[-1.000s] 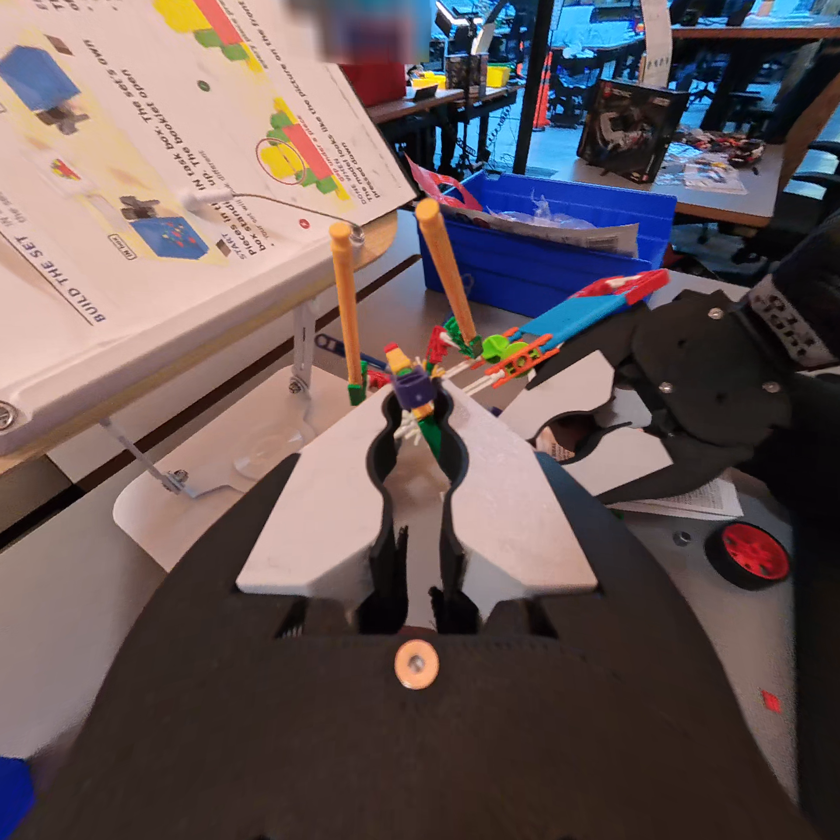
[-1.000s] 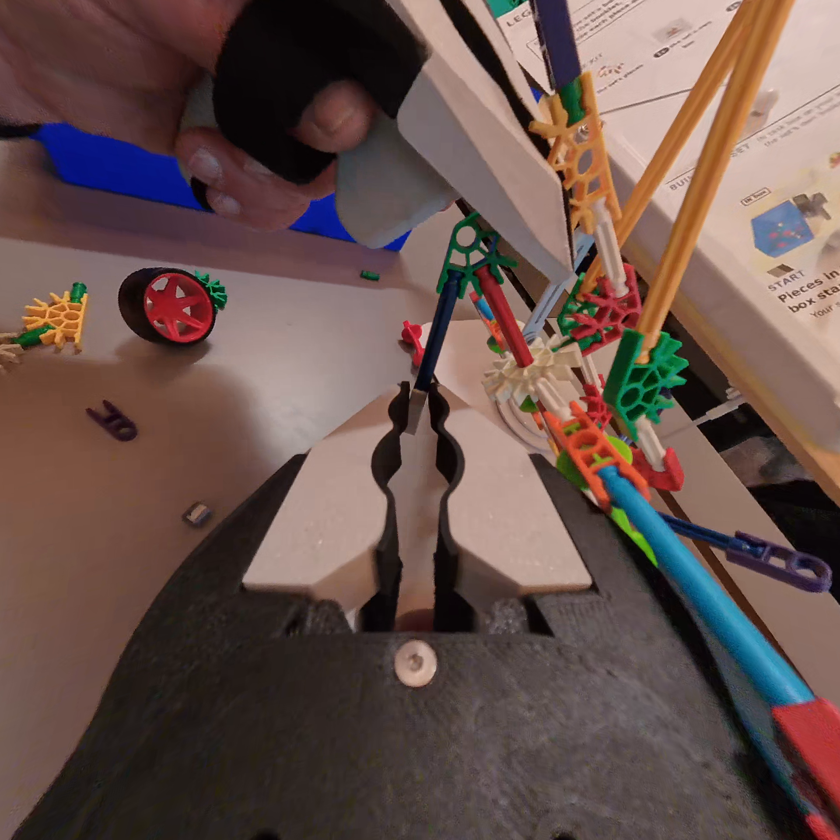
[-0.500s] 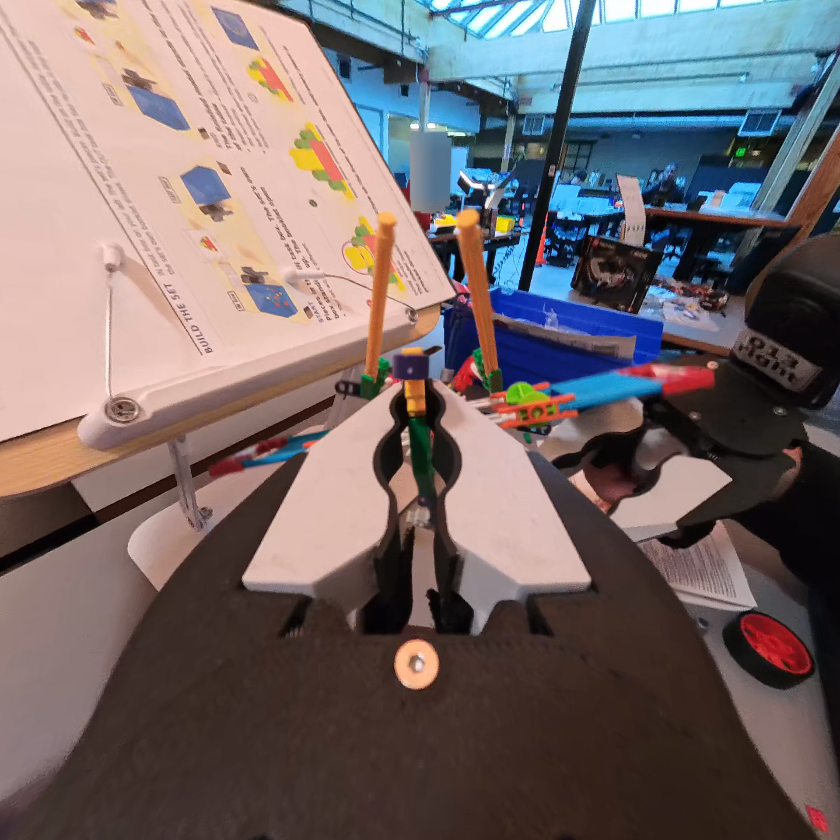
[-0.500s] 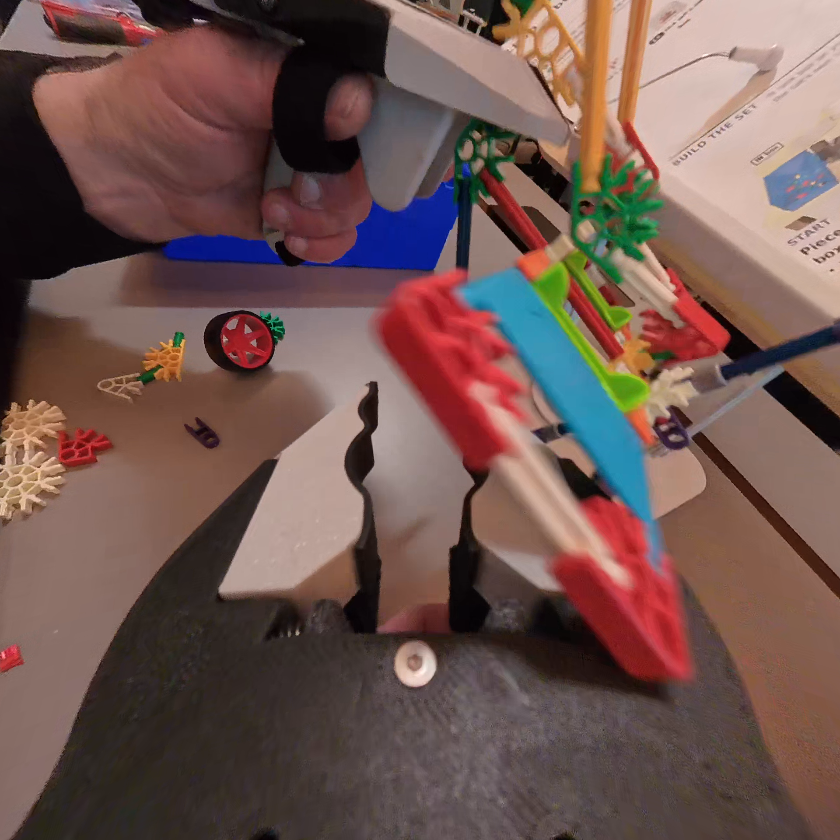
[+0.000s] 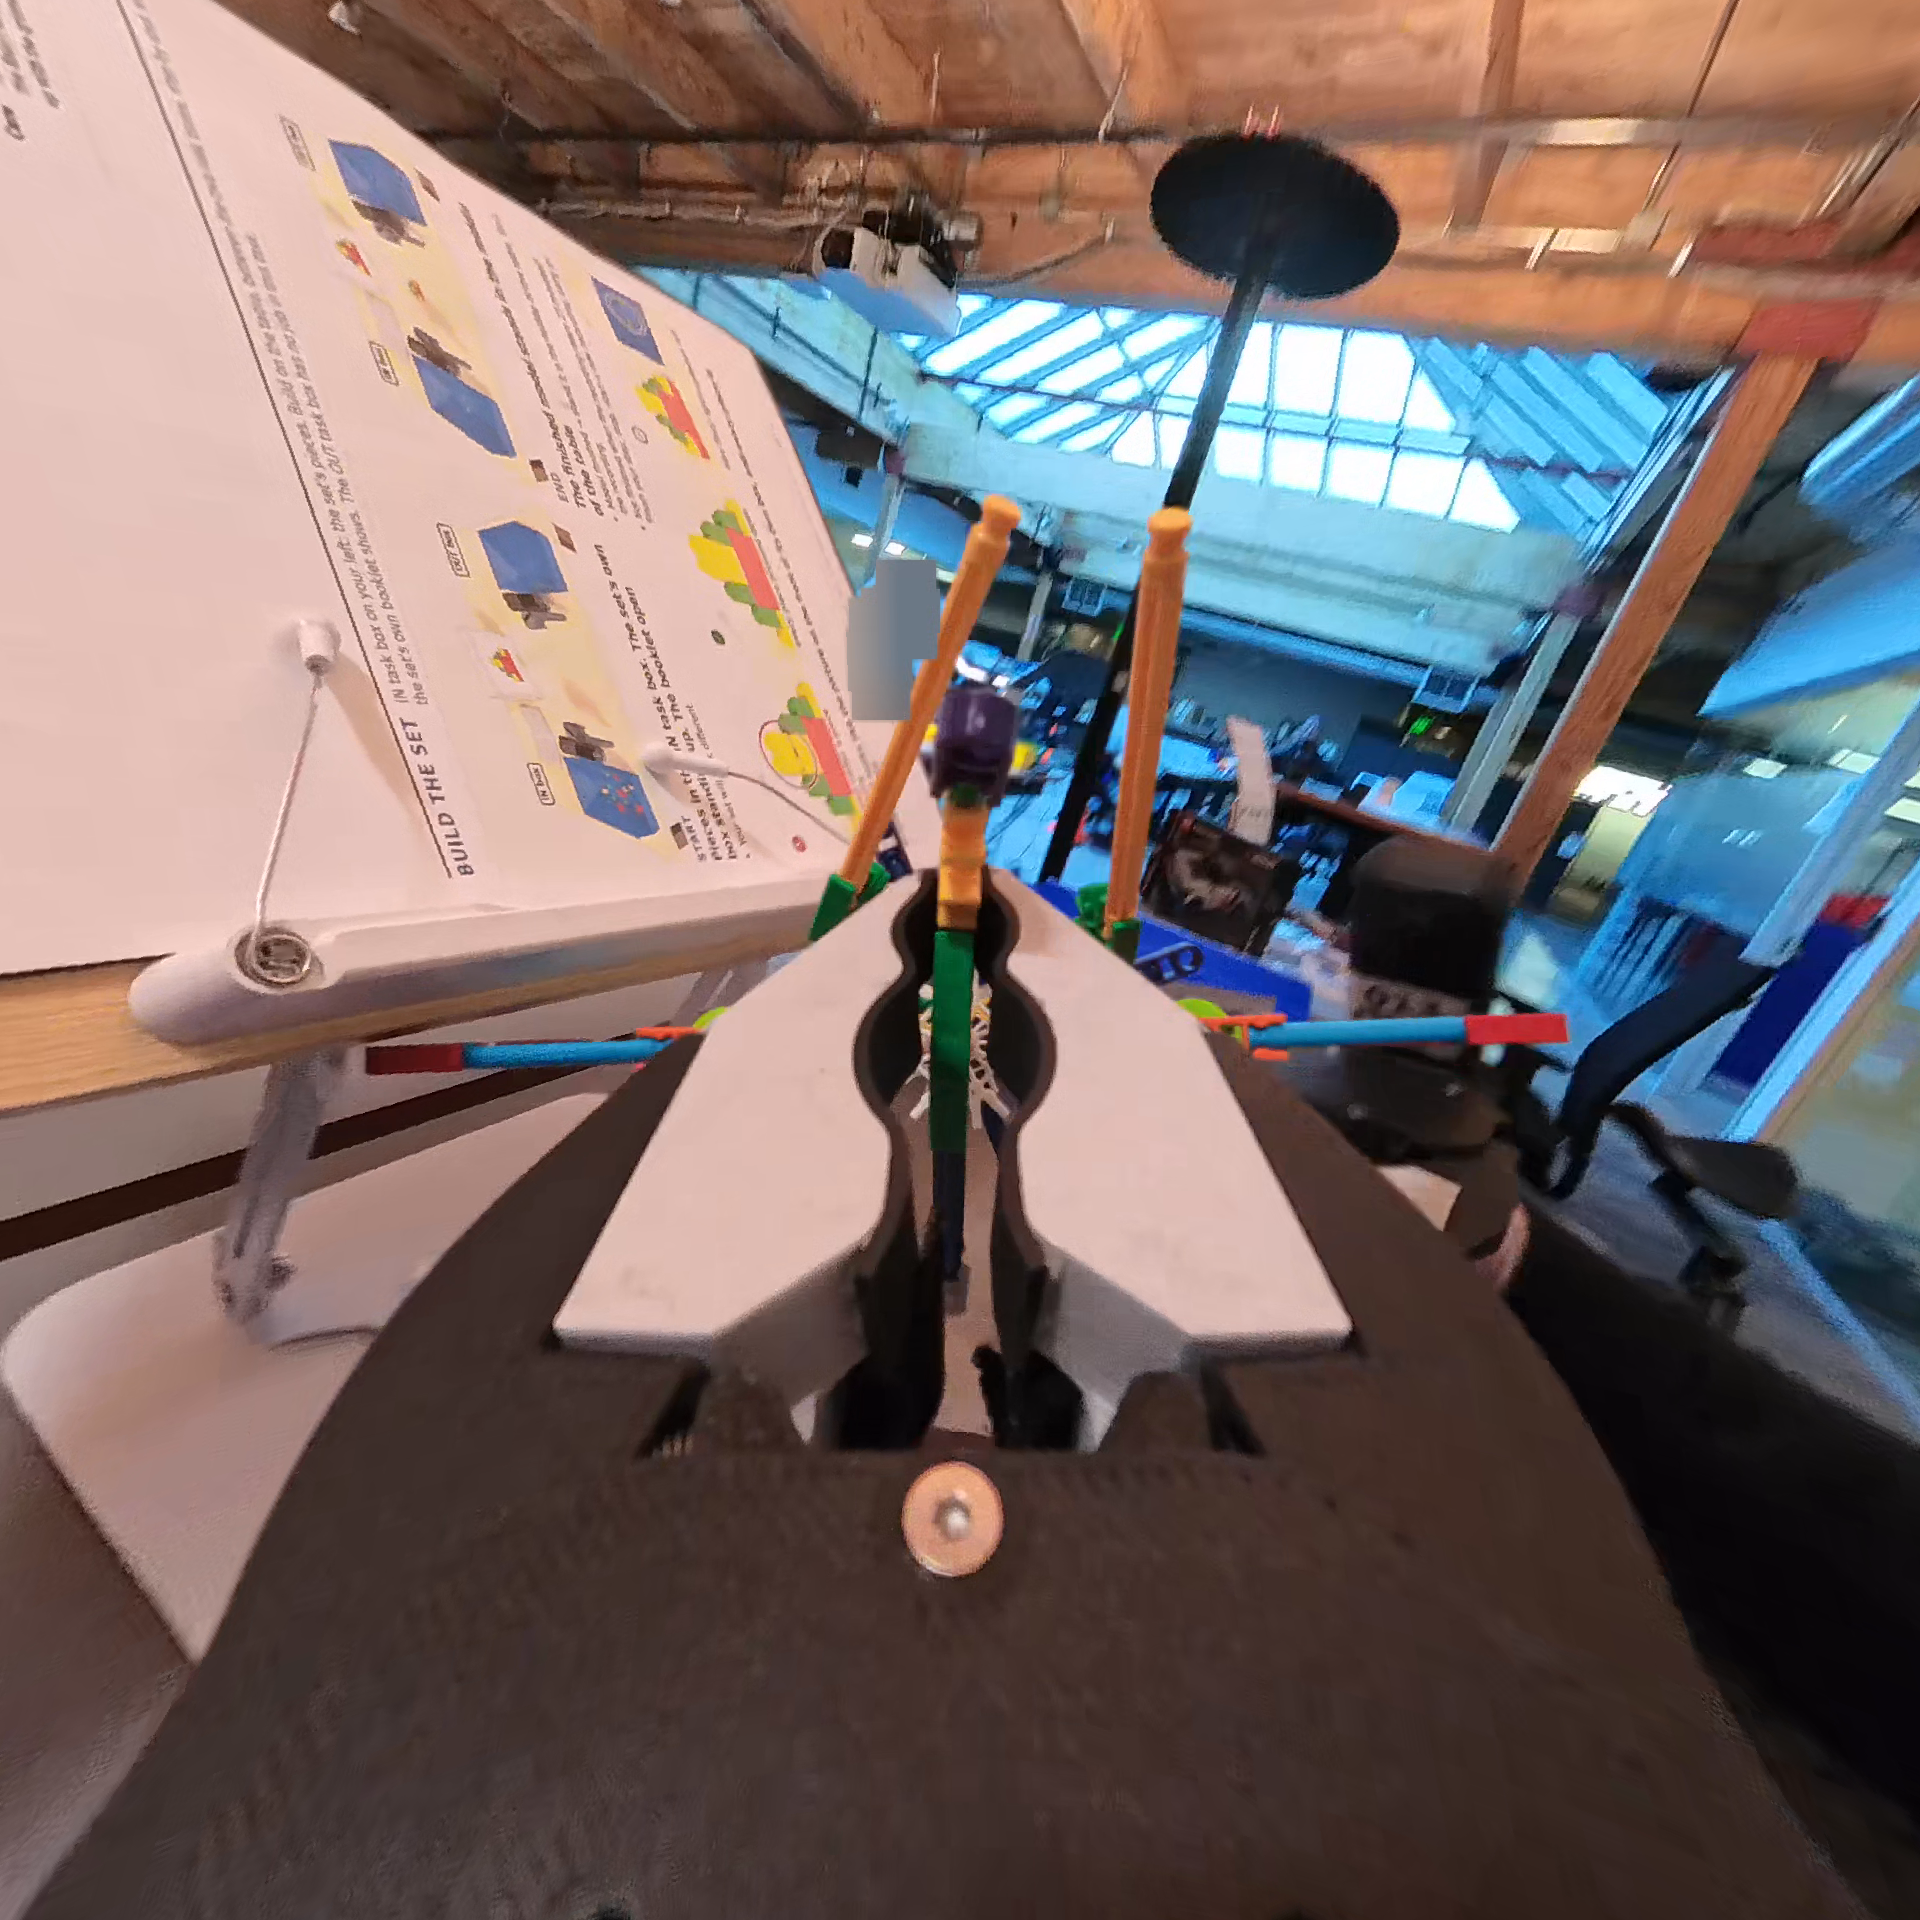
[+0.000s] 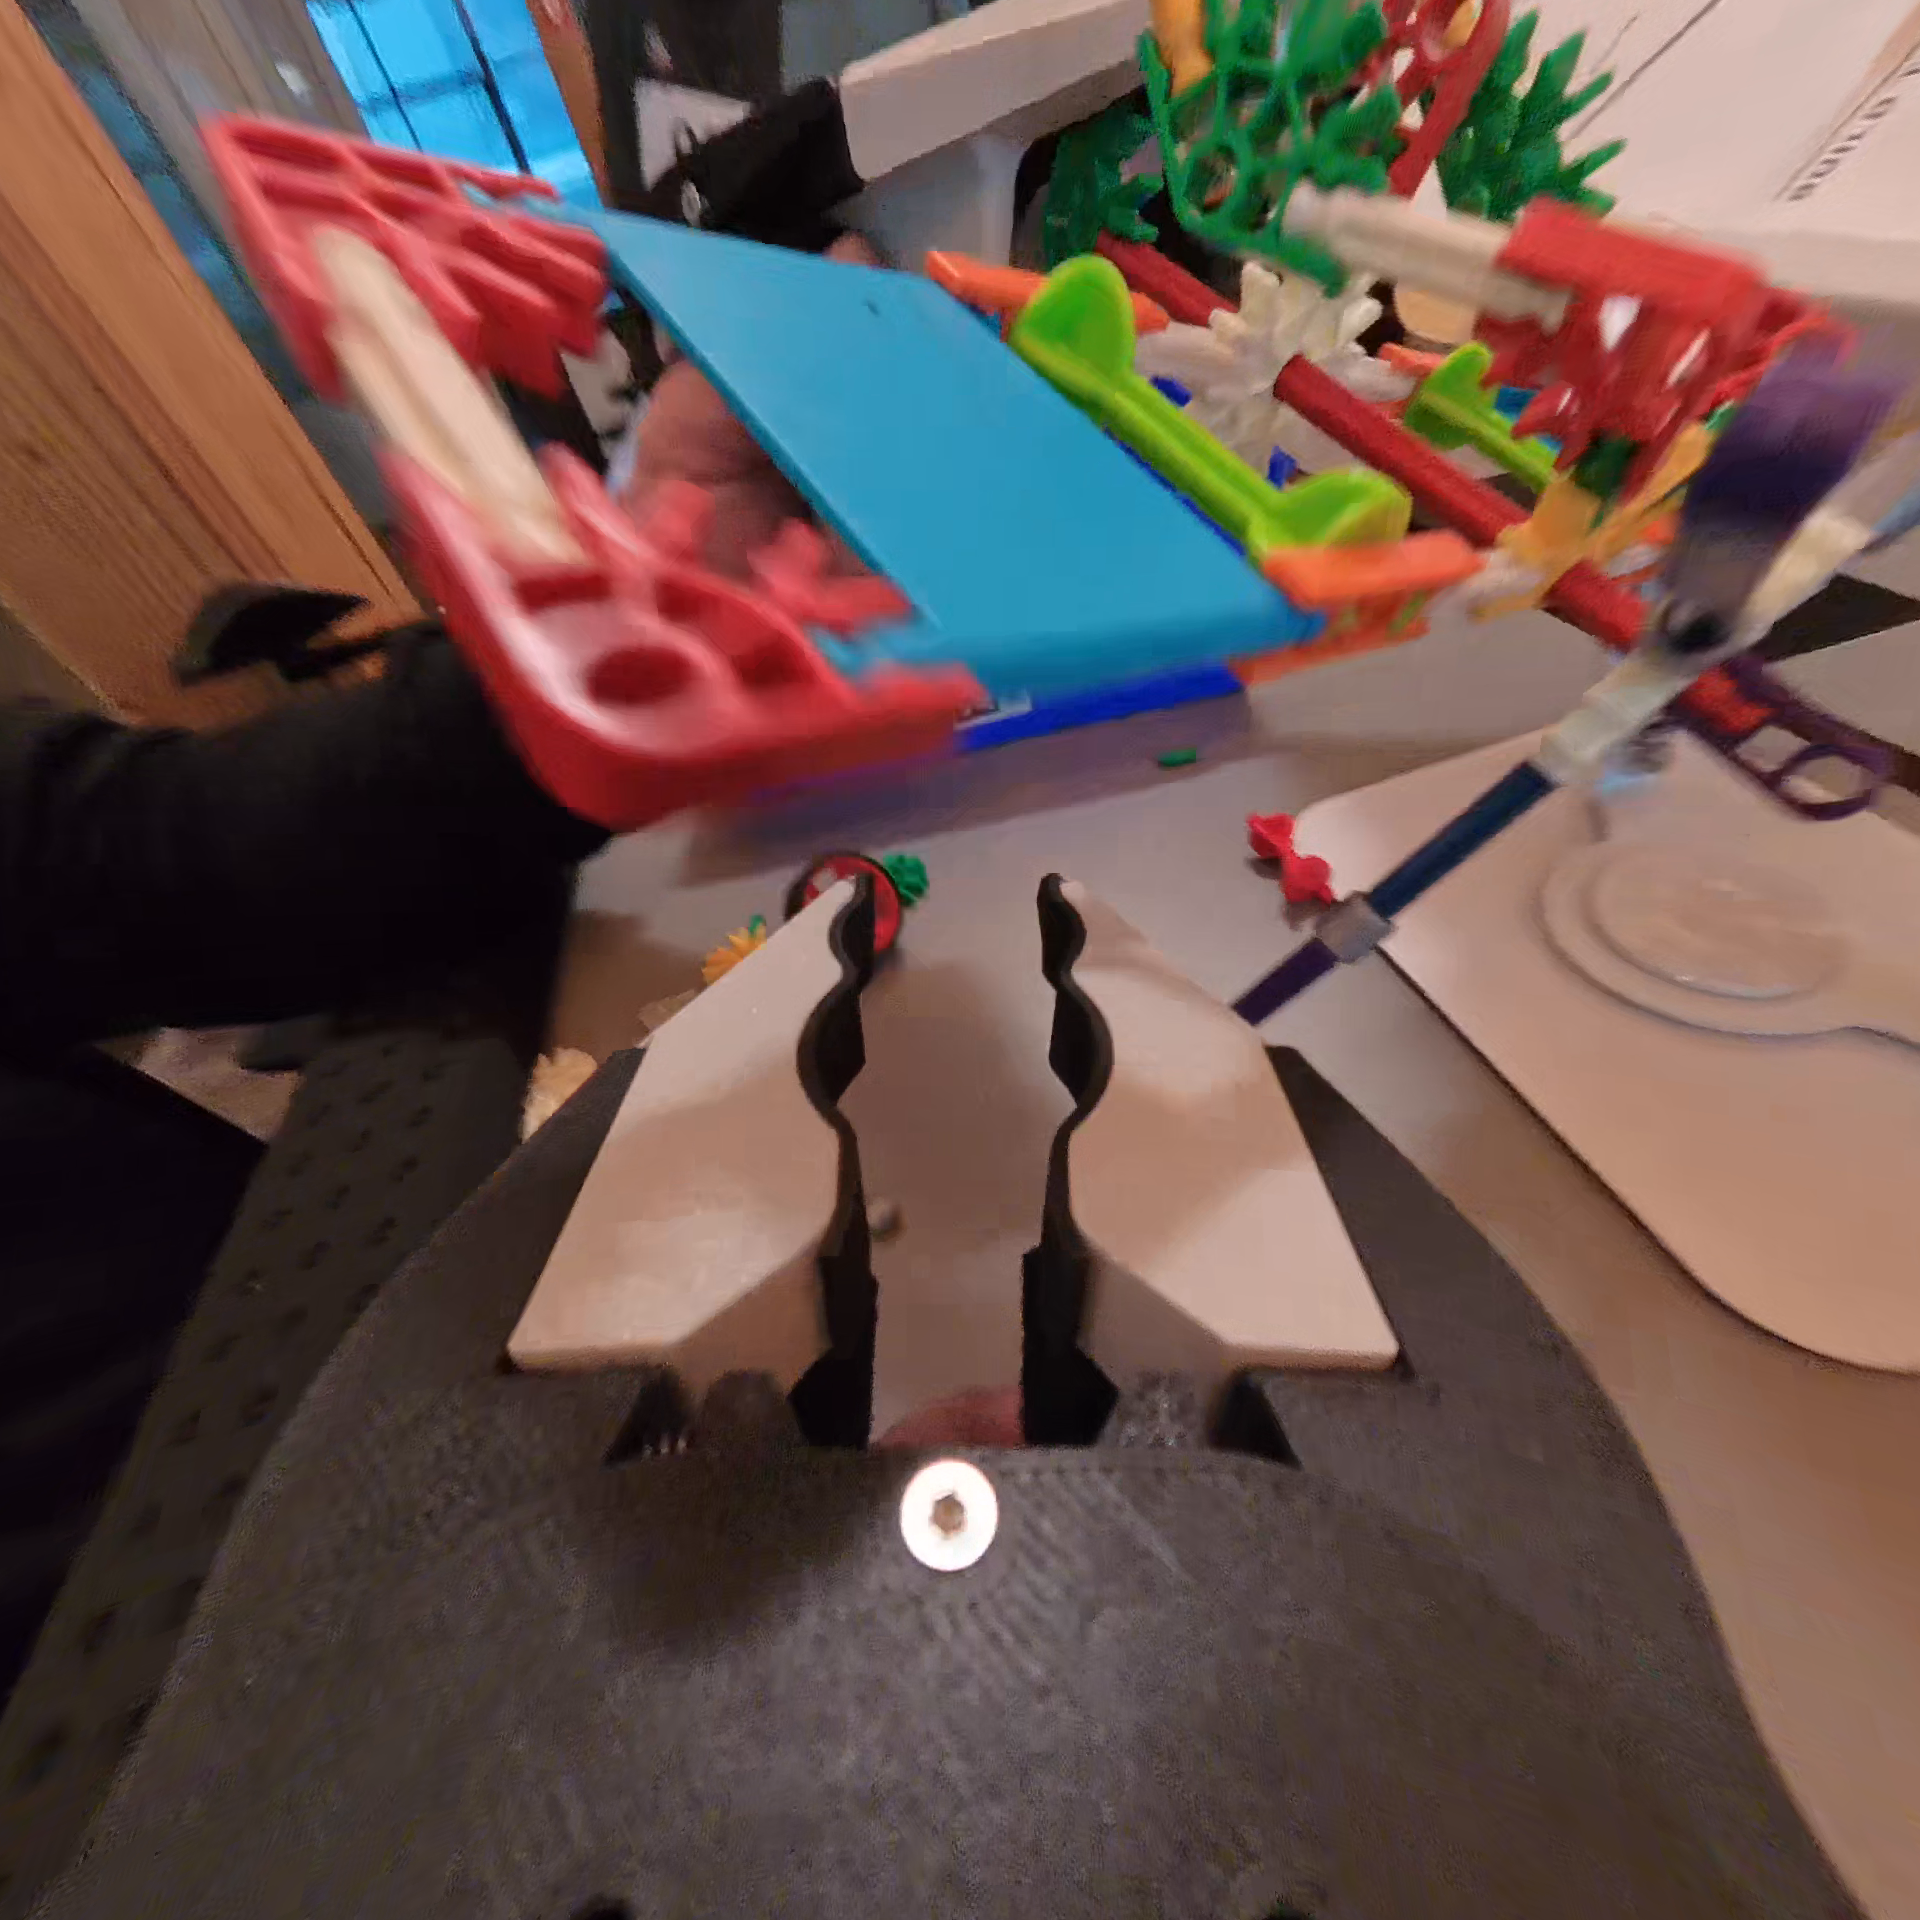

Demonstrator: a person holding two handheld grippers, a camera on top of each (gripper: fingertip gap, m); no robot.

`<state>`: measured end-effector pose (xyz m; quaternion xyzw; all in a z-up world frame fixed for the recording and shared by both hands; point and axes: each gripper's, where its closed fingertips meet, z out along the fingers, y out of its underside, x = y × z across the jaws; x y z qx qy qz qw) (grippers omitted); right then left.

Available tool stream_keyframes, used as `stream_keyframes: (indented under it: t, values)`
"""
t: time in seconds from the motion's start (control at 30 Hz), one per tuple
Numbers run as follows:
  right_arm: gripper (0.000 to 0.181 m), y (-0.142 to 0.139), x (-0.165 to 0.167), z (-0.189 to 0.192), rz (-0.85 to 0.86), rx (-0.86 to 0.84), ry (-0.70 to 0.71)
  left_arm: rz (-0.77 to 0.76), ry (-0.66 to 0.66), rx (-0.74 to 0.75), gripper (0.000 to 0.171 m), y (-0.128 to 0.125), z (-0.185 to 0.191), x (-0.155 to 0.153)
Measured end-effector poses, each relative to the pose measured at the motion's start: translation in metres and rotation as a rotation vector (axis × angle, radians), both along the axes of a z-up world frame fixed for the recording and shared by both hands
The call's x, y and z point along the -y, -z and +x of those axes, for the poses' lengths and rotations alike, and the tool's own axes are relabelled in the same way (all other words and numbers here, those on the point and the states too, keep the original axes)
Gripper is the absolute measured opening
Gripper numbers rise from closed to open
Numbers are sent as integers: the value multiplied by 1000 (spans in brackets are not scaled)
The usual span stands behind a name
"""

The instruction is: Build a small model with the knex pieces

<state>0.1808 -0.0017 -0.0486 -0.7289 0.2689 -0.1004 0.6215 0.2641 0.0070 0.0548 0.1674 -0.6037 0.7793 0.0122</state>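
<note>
Left gripper (image 5: pixel 954 914) pinched on green rod (image 5: pixel 948 1049) of rod-and-connector toy model (image 6: pixel 1195 436), lifted beside instruction sheet (image 5: pixel 343 540). Right gripper (image 6: pixel 951 899) spread apart, empty, just beneath model's blue panel (image 6: pixel 935 457), above table (image 6: pixel 1558 1455).

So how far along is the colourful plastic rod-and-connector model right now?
Mostly built: the colourful plastic rod-and-connector model already carries a blue panel wing and two orange rods. The left gripper clamps its green stem. The right gripper is open, empty. Loose pieces, including a red connector, remain on the table.
</note>
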Motion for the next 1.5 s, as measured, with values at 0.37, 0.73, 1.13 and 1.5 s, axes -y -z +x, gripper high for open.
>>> stream_keyframes:
  t: [0.37,0.73,1.13,1.5]
  values:
    - [35,-46,-17,30,503,-29,103,-326,76,-80,3,-36,-7,-20]
    - [36,-66,-44,18,593,67,47,-459,106,-62,4,-67,-24,-34]
    - [17,-100,-33,22,880,38,43,-510,176,-54,4,-76,-44,-28]
    - [15,-103,-28,19,652,278,226,-521,162,-83,3,-75,-43,-29]
